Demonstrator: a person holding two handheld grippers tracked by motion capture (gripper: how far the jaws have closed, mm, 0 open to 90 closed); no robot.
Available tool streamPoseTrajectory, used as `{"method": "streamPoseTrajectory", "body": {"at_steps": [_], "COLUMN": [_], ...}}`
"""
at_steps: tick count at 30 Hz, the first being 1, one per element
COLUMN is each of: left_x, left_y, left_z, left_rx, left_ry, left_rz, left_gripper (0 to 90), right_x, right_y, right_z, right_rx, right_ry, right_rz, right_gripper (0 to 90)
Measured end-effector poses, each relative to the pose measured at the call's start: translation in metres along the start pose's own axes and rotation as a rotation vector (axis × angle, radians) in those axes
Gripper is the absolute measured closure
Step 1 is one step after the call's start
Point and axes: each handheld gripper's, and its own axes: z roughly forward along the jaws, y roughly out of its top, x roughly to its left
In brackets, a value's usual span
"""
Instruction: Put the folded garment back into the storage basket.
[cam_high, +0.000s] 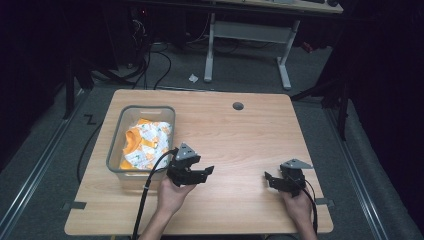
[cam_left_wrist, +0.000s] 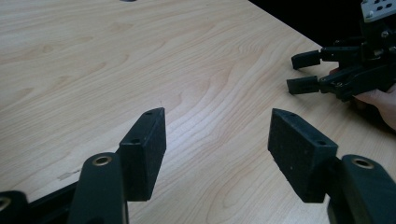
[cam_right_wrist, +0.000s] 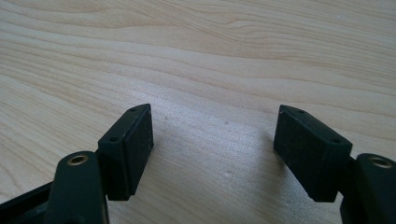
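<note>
At the table's left a clear bin (cam_high: 116, 145) holds a crumpled orange-and-white cloth (cam_high: 146, 142); it is judged light, soft and best pinched at a raised fold. Just beside it, the left gripper (cam_high: 207, 171) is held wide open and empty. The right gripper (cam_high: 268, 179) is likewise open and empty.

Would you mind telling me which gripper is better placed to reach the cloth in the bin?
Left. The left gripper sits open right beside the bin holding the cloth; the right gripper, also open, rests far across the table.
</note>
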Motion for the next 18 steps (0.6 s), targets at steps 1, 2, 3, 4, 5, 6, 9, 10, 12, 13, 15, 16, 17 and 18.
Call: {"method": "streamPoseTrajectory", "body": {"at_steps": [1,2,3,4,5,6,9,10,12,13,15,16,17,18], "left_x": [-0.001,-0.002,-0.002,-0.003,-0.003,-0.003,-0.004,-0.005,-0.006,-0.007,-0.007,-0.007,-0.007,-0.007], "left_y": [-0.001,-0.002,-0.003,-0.005,-0.006,-0.006,-0.01,-0.011,-0.013,-0.014,-0.016,-0.017,-0.018,-0.019], "left_z": [0.002,0.003,0.006,0.009,0.011,0.011,0.016,0.018,0.021,0.024,0.027,0.028,0.03,0.032], "left_rx": [0.001,0.003,0.007,0.015,0.019,0.019,0.021,0.024,0.031,0.037,0.044,0.045,0.051,0.054], "left_ry": [0.004,0.002,-0.002,-0.001,-0.004,-0.004,-0.018,-0.02,-0.022,-0.023,-0.016,-0.015,-0.013,0.005], "left_rz": [0.004,0.003,0.003,0.002,-0.001,-0.001,-0.017,-0.018,-0.016,-0.015,-0.01,-0.01,-0.016,-0.005], "left_gripper": [37.5,37.5,37.5,37.5,37.6,37.7,37.7,37.8,37.7,37.7,37.7,37.8,37.8,37.8], "right_x": [0.0,0.0,0.0,0.0,0.0,0.0,0.0,0.0,0.0,0.0,0.0,0.0,0.0,0.0], "right_y": [0.0,0.0,0.0,0.0,0.0,0.0,0.0,0.0,0.0,0.0,0.0,0.0,0.0,0.0], "right_z": [0.0,0.0,0.0,0.0,0.0,0.0,0.0,0.0,0.0,0.0,0.0,0.0,0.0,0.0], "right_rx": [0.0,0.0,0.0,0.001,0.0,0.0,0.0,0.001,0.0,0.0,0.001,0.001,0.001,0.001], "right_ry": [0.0,0.0,0.001,0.001,0.001,0.001,0.001,0.001,0.001,0.001,0.001,0.001,0.001,0.001], "right_rz": [0.0,-0.001,-0.001,-0.001,-0.001,-0.001,-0.001,-0.001,-0.001,-0.001,-0.001,-0.001,-0.001,-0.001], "right_gripper": [28.8,28.8,28.8,28.8,28.8,28.8,28.8,28.8,28.8,28.8,28.8,28.8,28.8,28.8]}}
